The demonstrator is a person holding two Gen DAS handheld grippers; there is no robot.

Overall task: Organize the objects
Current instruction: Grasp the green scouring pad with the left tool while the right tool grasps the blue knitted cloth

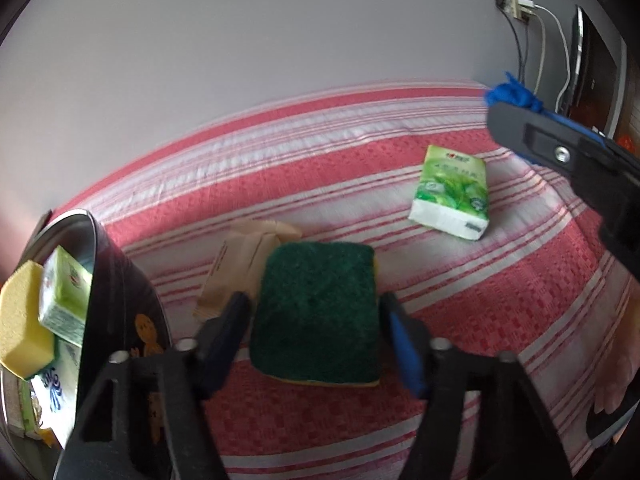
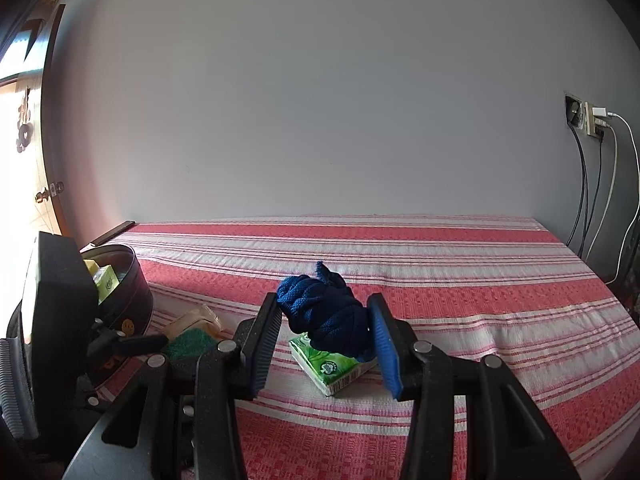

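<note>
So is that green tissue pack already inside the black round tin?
No, the green tissue pack lies on the striped cloth, apart from the black round tin.

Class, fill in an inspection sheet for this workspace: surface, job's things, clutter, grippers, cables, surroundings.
Surface: red and white striped cloth.
Job's things: green sponge and green tissue pack lying on the cloth; black bin already holding a yellow sponge and packs.
Clutter: beige packet behind the green sponge.
Grippers: left gripper around the green sponge, contact unclear; right gripper shut on a blue cloth bundle.
Cables: several hanging from a wall socket.
Surroundings: plain grey wall.
</note>
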